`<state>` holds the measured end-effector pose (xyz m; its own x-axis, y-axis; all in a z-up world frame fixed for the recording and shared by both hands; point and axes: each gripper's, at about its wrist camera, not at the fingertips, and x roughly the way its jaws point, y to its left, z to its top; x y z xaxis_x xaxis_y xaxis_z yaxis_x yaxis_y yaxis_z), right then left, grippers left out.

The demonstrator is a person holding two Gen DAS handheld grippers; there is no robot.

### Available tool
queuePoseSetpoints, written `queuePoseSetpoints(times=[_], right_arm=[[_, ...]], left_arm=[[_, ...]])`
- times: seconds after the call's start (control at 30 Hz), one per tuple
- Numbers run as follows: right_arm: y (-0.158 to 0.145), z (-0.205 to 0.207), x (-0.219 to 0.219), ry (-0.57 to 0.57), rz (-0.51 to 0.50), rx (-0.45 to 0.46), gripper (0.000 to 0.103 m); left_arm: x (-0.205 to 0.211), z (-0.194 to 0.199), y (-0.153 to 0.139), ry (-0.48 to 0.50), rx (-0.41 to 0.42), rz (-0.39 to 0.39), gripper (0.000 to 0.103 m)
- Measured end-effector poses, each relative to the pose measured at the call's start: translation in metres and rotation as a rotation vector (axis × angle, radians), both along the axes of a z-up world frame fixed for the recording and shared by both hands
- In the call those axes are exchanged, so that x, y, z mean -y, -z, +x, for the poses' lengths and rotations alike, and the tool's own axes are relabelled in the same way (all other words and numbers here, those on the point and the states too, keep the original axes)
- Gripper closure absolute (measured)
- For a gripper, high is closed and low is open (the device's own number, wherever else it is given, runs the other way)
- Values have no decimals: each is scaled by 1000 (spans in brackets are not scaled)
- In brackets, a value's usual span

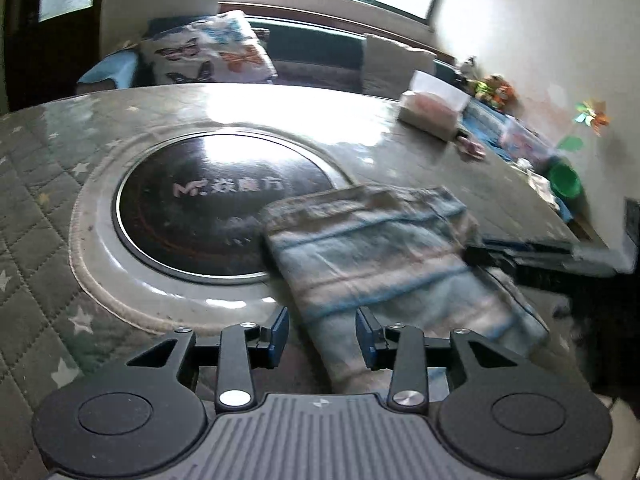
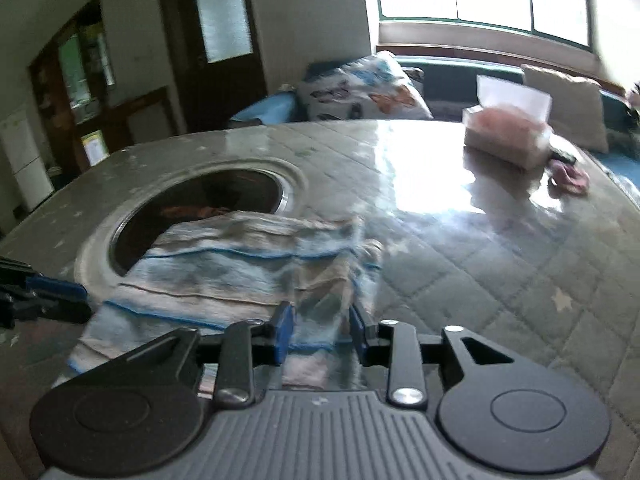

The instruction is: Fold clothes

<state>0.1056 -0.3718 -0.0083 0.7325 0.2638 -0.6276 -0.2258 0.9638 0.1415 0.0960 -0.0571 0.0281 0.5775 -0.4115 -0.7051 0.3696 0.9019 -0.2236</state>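
Cloth [image 1: 384, 256], striped blue and beige, lay folded on the bench [image 1: 48, 208], its far edge overlapping the round dark hotplate [image 1: 192, 204] set into the quilted cover. We saw the left tongs [image 1: 322, 334] spread apart at the cloth's near edge, gripping nothing. Right tongs [image 2: 320, 334] were apart too, with a rumpled cloth corner between the fingers. Tissue box [image 2: 508, 140] sat well apart.

Blurred throughout: striped cloth [image 1: 384, 256], its folds unreadable and near end hidden behind the left gripper [image 1: 322, 334]; beyond the cloth, tissue box [image 1: 434, 110] smeared, small pink thing [image 2: 570, 178] unidentifiable
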Motion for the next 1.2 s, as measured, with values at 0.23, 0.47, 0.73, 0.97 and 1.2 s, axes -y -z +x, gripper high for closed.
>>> queuePoseSetpoints(times=[0.23, 0.47, 0.73, 0.97, 1.2], right_arm=[[10, 2, 12, 44, 63, -18, 54], [12, 2, 15, 45, 103, -29, 60], [11, 2, 11, 34, 155, -51, 84], [-4, -6, 2, 27, 161, -54, 91], [-17, -3, -40, -73, 160, -83, 93]], left_arm=[[3, 16, 9, -31, -37, -9, 58], [10, 19, 13, -23, -51, -13, 59], [13, 22, 16, -22, -70, -28, 78], [-3, 14, 8, -31, -38, -49, 94], [-54, -1, -4, -115, -18, -74, 95]])
